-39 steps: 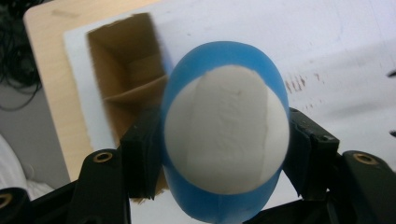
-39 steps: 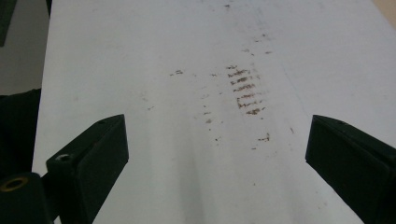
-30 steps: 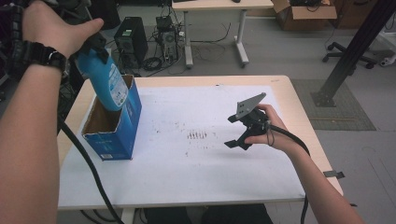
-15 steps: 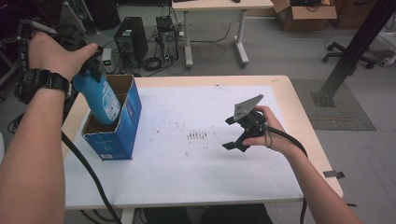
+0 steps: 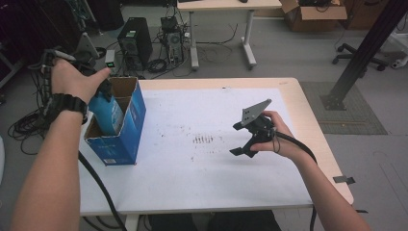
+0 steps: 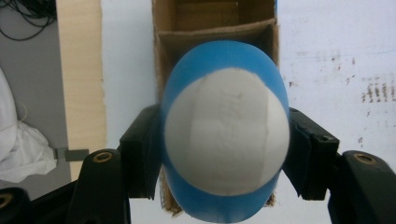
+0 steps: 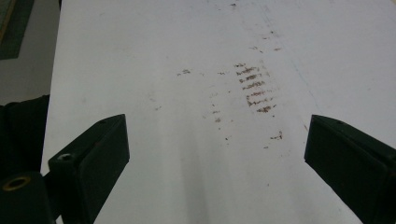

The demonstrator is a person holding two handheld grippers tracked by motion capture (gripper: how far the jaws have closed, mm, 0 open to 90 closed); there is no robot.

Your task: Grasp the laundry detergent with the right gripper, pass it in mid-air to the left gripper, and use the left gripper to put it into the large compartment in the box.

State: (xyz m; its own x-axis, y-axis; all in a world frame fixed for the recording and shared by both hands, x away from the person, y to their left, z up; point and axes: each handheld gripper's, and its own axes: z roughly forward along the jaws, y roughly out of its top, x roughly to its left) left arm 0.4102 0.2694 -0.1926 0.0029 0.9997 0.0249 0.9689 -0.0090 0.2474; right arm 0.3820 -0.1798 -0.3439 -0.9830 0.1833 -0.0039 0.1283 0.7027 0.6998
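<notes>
Meanwhile left tongs (image 6: 224, 154) clamp bottle (image 6: 226, 140) over box (image 5: 126, 130).

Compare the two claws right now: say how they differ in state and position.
The left claw is shut on the blue bottle, while the right claw is open and holds nothing. The left claw is raised over the blue cardboard box at the table's left edge; the right claw hovers above the bare white tabletop near the brown smudges. Both have black jaws.
</notes>
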